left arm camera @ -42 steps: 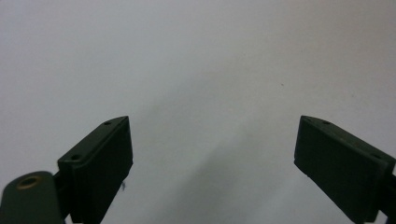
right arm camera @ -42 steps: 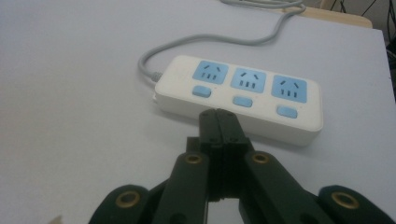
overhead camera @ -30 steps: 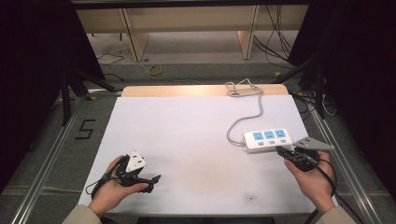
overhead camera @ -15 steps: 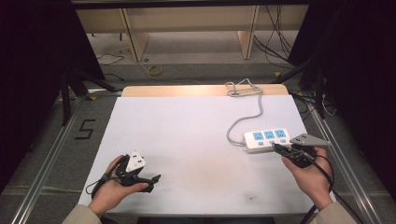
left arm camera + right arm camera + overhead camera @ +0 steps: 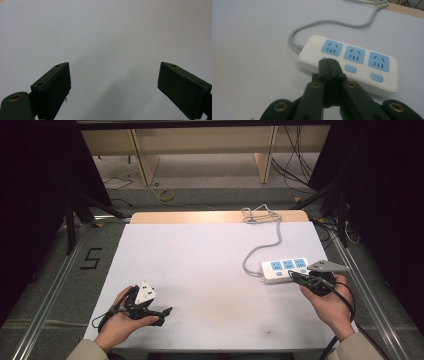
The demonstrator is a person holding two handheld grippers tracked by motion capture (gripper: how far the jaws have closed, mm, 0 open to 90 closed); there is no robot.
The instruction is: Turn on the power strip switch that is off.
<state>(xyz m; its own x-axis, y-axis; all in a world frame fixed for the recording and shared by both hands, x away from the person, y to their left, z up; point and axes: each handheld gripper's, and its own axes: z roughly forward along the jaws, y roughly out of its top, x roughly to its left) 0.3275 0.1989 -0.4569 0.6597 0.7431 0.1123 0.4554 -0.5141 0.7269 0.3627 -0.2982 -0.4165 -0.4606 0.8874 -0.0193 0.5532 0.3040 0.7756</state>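
Power strip (image 5: 348, 63) just beyond closed right claw (image 5: 329, 60)

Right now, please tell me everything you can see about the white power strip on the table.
The power strip is a white, rounded block that looks like plastic, lying flat near the right edge of the white table. It has three light blue sockets in a row, each with a small blue button beside it. A grey cable leaves one end and curves toward the far edge of the table. The right gripper, shut, has its tips over the button of the socket nearest the cable; whether they press it I cannot tell.
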